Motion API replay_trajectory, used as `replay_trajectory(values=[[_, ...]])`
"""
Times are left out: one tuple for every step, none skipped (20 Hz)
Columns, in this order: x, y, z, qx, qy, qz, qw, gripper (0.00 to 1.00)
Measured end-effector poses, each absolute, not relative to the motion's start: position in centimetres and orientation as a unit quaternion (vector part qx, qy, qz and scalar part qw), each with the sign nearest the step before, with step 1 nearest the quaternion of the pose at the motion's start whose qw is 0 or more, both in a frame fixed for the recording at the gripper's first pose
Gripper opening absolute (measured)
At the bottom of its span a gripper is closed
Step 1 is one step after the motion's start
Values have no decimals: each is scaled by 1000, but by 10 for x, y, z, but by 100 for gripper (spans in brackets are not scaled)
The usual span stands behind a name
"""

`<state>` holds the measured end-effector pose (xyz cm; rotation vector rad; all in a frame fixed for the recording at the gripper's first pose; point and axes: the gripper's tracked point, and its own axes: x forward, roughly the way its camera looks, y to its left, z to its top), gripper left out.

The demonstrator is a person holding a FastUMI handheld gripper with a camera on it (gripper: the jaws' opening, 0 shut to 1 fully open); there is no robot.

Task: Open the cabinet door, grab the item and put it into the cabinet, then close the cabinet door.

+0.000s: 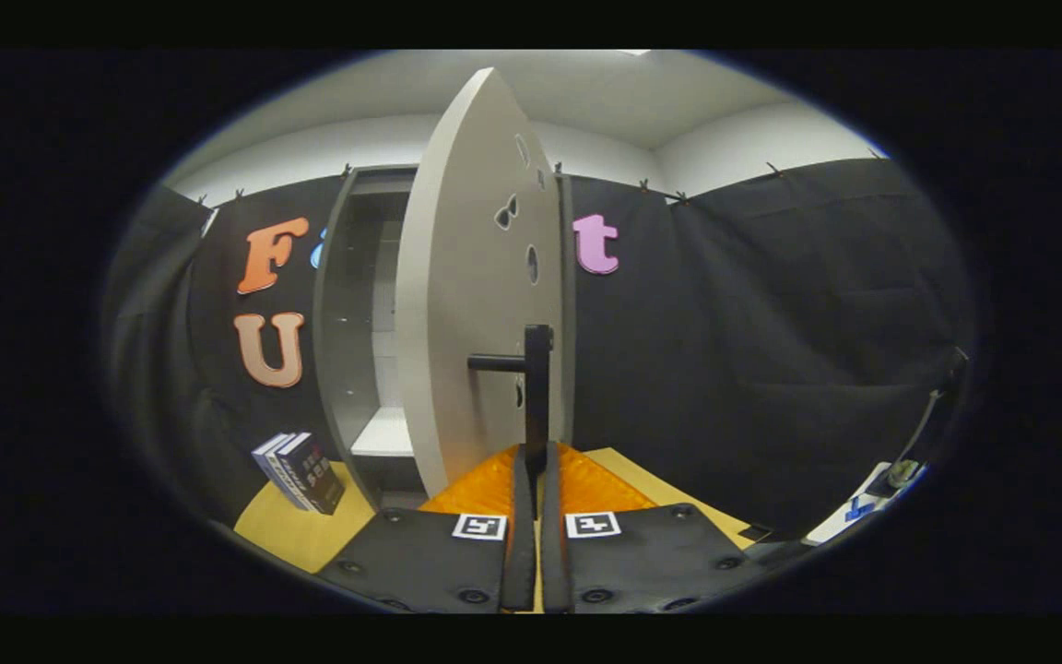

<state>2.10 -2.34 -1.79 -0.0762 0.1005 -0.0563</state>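
**Cabinet door ajar, handle pinched between the fingers**

The booth's black cloth wall (771, 350) fills the far side of the scene, hung from clips under a pale wall and ceiling. Against it stands the grey cabinet (333, 314), its opening showing to the left of the door: a dim interior with a light shelf (385, 433) low down inside.

The cabinet door (466, 304) is swung partly open, hinged on its right side, so that its free edge points toward the camera and its pale outer face turns to the right. Several small dark holes mark that face.

Below lies the yellow-tan table (296, 530), reaching from the near left to the foot of the cabinet and showing again to the right of the fingers.

The gripper (536, 480) sits near and central, its fingers drawn close together with the lower end of the dark bar handle (536, 387) caught between them; both appear to press on it. The handle stands upright just off the door face, joined to the door by a short horizontal post.

The item, a dark box (300, 472) with a printed face, stands tilted on the table to the left, near the cabinet's left foot and well apart from the fingers.

At the far right, a small cluster of blue and pale objects (881, 489) is too blurred to identify.
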Motion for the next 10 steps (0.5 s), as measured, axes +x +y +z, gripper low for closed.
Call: replay_trajectory(values=[[17,-36,-16,-36,52,-41,997,10],[10,-50,-16,-31,51,-54,997,10],[1,-62,-14,-27,48,-68,996,10],[-7,-73,-14,-21,43,-81,996,10],[-14,-80,-14,-17,39,-90,995,13],[-20,-82,-16,-12,36,-97,995,17],[-24,-82,-20,-8,31,-98,995,20],[-28,-78,-25,-4,28,-98,995,23],[-28,-71,-30,-1,25,-91,996,27],[-29,-63,-39,2,26,-86,996,30]])
